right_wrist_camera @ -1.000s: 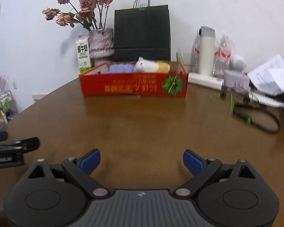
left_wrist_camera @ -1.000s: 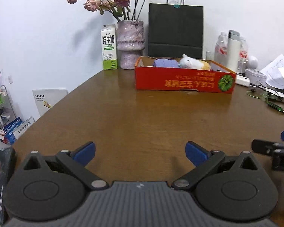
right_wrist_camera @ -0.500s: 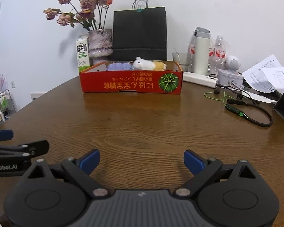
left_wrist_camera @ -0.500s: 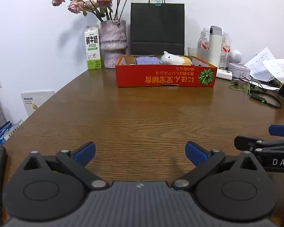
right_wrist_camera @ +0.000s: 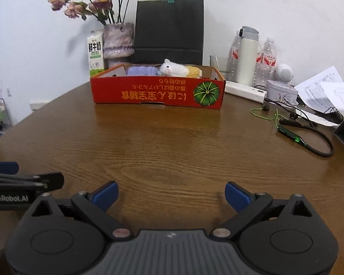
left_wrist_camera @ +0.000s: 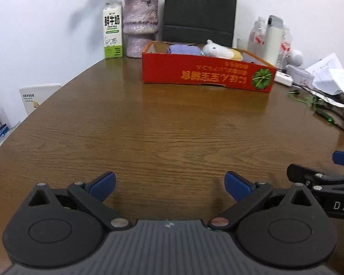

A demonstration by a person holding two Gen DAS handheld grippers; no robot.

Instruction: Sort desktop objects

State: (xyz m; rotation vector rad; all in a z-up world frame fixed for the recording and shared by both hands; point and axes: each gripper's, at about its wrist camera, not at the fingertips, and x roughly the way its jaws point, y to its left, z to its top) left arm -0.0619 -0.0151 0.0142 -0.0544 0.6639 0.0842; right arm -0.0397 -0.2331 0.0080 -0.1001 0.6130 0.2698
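A red cardboard box (left_wrist_camera: 206,74) (right_wrist_camera: 158,92) stands at the far side of the brown table. A white plush toy (left_wrist_camera: 214,48) (right_wrist_camera: 172,67), a purple soft item (left_wrist_camera: 183,49) (right_wrist_camera: 142,71) and a yellow item (right_wrist_camera: 195,71) lie in it. My left gripper (left_wrist_camera: 169,186) is open and empty, low over the near table. My right gripper (right_wrist_camera: 172,194) is open and empty beside it; it shows at the right edge of the left wrist view (left_wrist_camera: 321,178). The left gripper shows at the left edge of the right wrist view (right_wrist_camera: 23,181).
A milk carton (left_wrist_camera: 112,31), a vase with dried roses (right_wrist_camera: 118,42) and a black paper bag (right_wrist_camera: 169,29) stand behind the box. Right of it are a white flask (right_wrist_camera: 247,55), water bottles, a power strip (right_wrist_camera: 245,90), a tin, papers and a green-black earphone cable (right_wrist_camera: 295,135).
The left wrist view has swung and tilted down: the box shifted right and the flowers left the top. Both grippers stay open and low; the right view is nearly unchanged.
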